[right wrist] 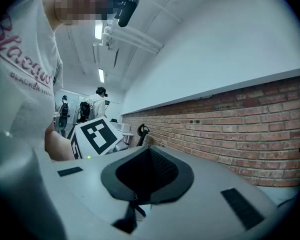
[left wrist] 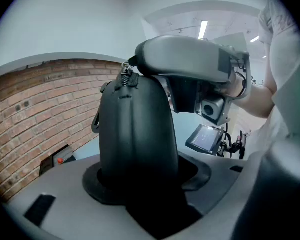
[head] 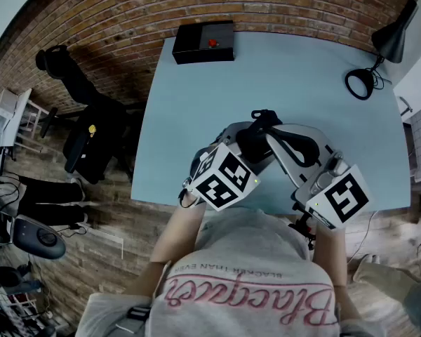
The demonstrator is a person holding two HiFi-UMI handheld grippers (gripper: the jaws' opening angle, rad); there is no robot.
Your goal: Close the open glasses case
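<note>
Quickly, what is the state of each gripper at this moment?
The left gripper is closed on the black glasses case.
The right gripper is closed on the zipper pull.

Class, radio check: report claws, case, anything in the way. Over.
Left claw shut on case. Right claw shut on zip pull. Case looks nearly zipped. Nothing in the way.

Black glasses case [left wrist: 135,134]; grey left gripper [head: 247,146] and right gripper [head: 277,135], black-and-white square pattern on marker cubes [head: 221,177]; pale blue desk [head: 281,76]; black box [head: 203,42] with red button [head: 212,43] at far left corner; black lamp [head: 389,41] at far right corner; red-brown brick wall [head: 126,20]; off-white shirt [head: 252,258] with pink lettering
</note>
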